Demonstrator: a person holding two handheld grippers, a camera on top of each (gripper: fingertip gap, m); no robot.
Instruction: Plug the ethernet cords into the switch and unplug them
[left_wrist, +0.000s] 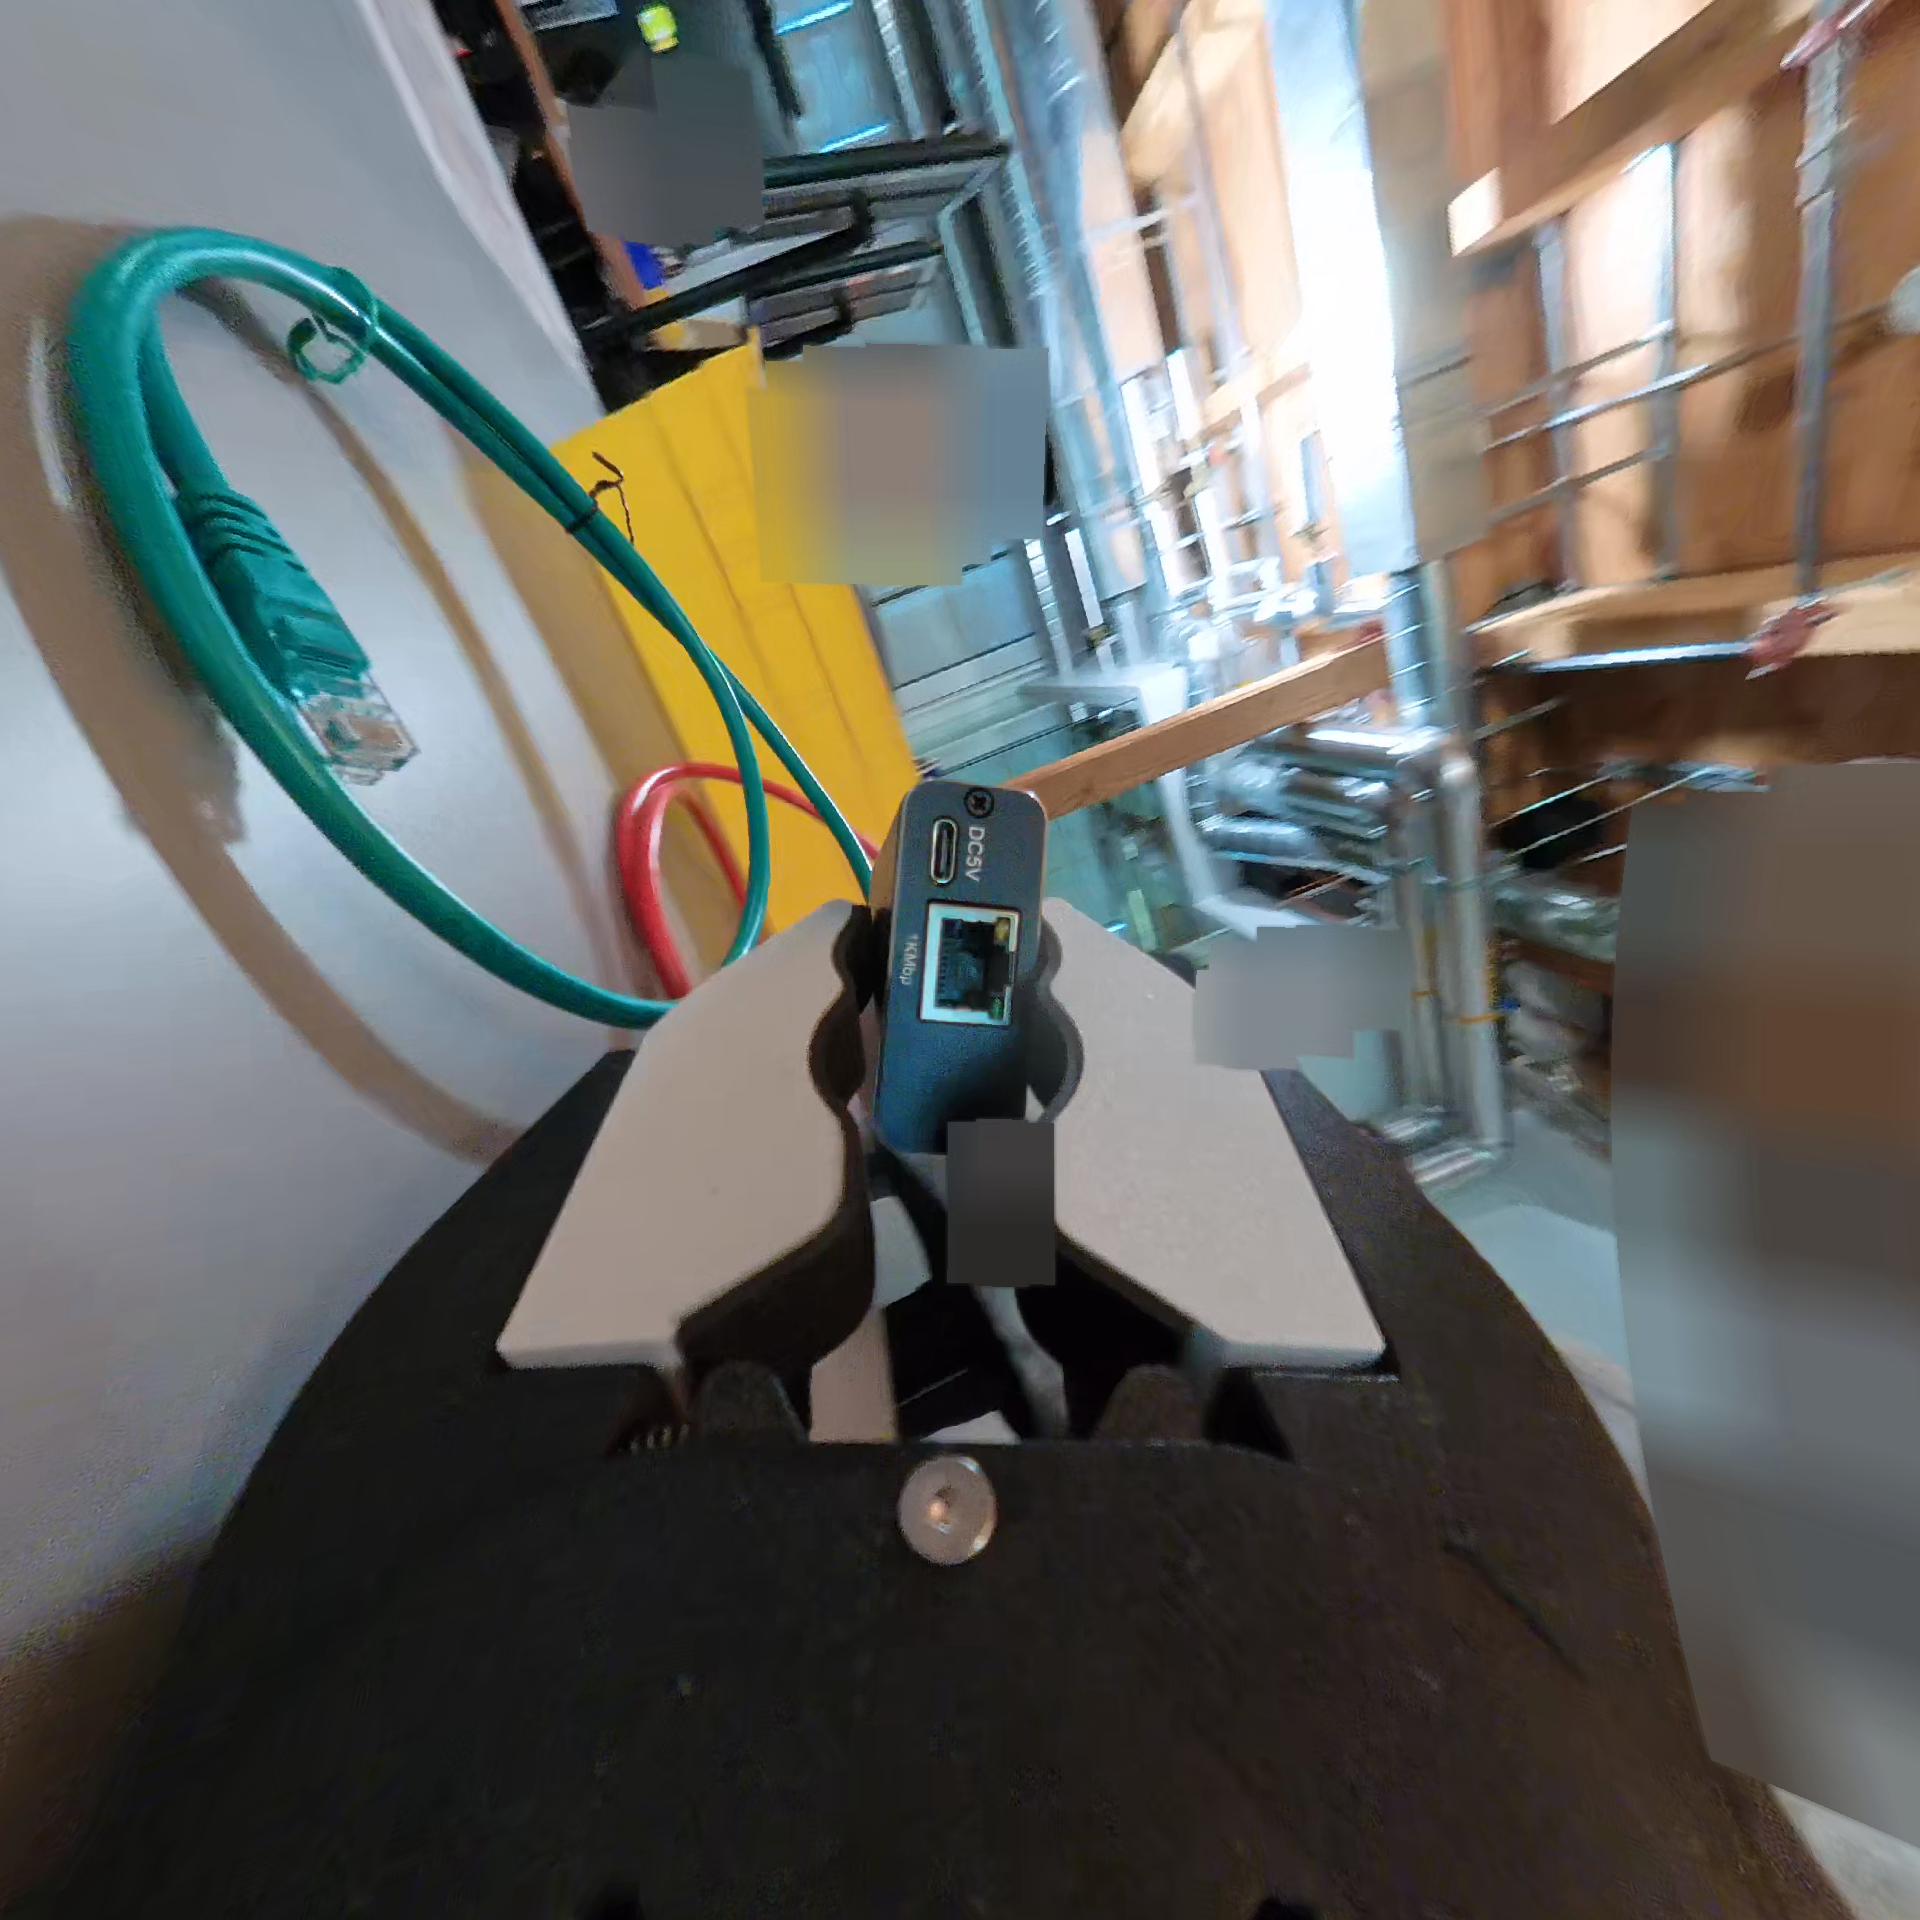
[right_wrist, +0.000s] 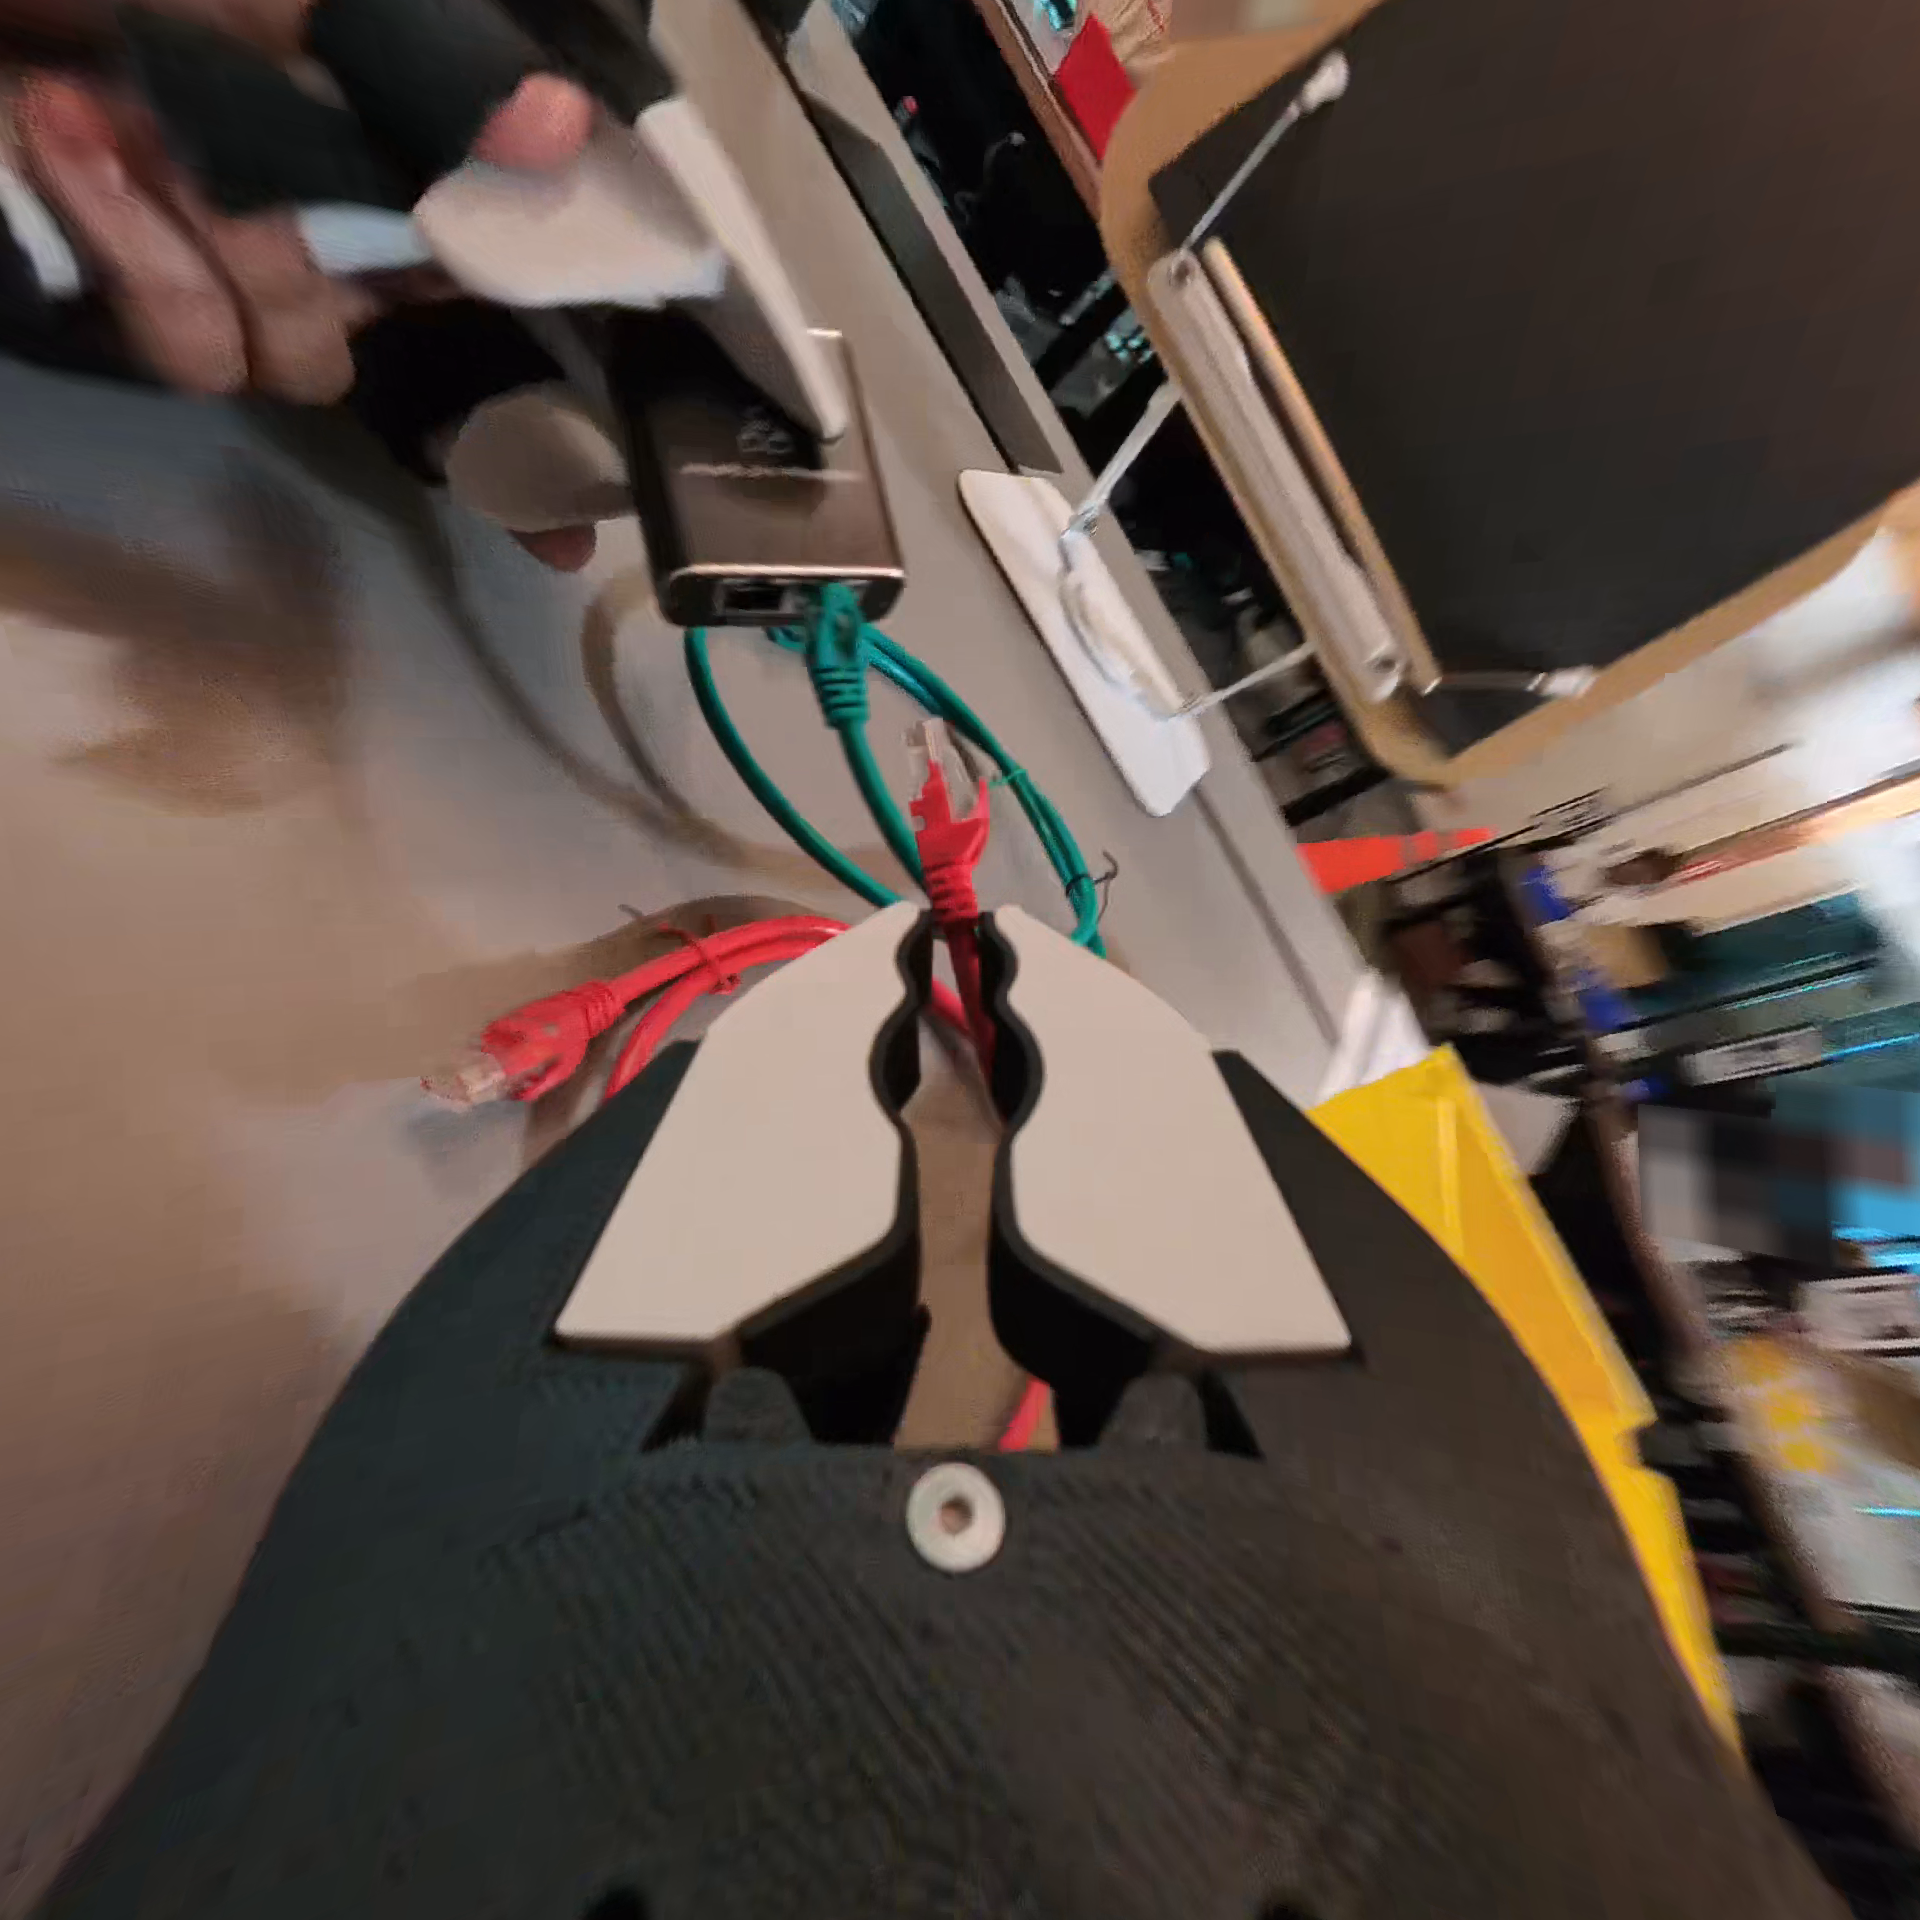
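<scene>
left gripper (left_wrist: 951, 997) clamps the switch (left_wrist: 961, 966); right gripper (right_wrist: 958, 940) pinches the red cord (right_wrist: 951, 831)

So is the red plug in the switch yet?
Out. The red plug sits in the right gripper, short of the switch.

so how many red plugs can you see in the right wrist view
2: one red plug sticks up from the right gripper, shut on its cord; the other lies on the table, left of it.
</scene>
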